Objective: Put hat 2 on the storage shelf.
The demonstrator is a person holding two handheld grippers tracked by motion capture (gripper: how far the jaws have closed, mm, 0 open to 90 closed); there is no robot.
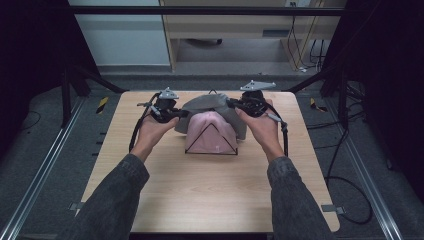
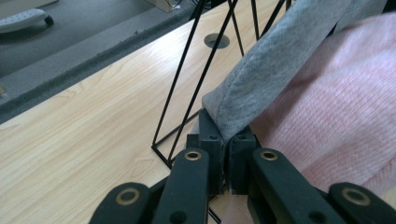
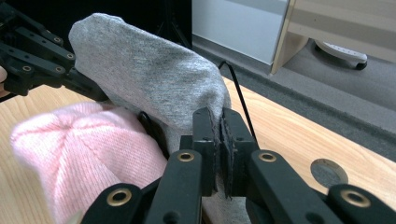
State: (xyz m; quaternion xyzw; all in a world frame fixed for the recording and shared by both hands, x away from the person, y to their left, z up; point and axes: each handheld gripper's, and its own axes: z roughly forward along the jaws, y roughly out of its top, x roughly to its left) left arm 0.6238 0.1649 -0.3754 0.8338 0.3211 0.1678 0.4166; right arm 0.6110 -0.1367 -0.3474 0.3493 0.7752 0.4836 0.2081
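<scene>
A grey knitted cap [image 1: 212,107] hangs stretched between both grippers over the back of a black wire rack [image 1: 210,140]. On that rack sits a pink knitted cap [image 1: 210,131]. My left gripper [image 1: 181,114] is shut on the grey cap's left edge; in the left gripper view the jaws [image 2: 225,148] pinch the grey cap's hem [image 2: 261,74] beside the pink cap [image 2: 336,116] and the rack's wires [image 2: 187,93]. My right gripper [image 1: 234,103] is shut on the right edge; its jaws [image 3: 219,140] clamp the grey cloth [image 3: 149,79] above the pink cap [image 3: 84,149].
The light wooden table [image 1: 165,195] has open surface in front of the rack, and a round cable hole [image 3: 328,171] lies near its far edge. Black frame rails run along both sides, and grey carpet and cabinets lie beyond.
</scene>
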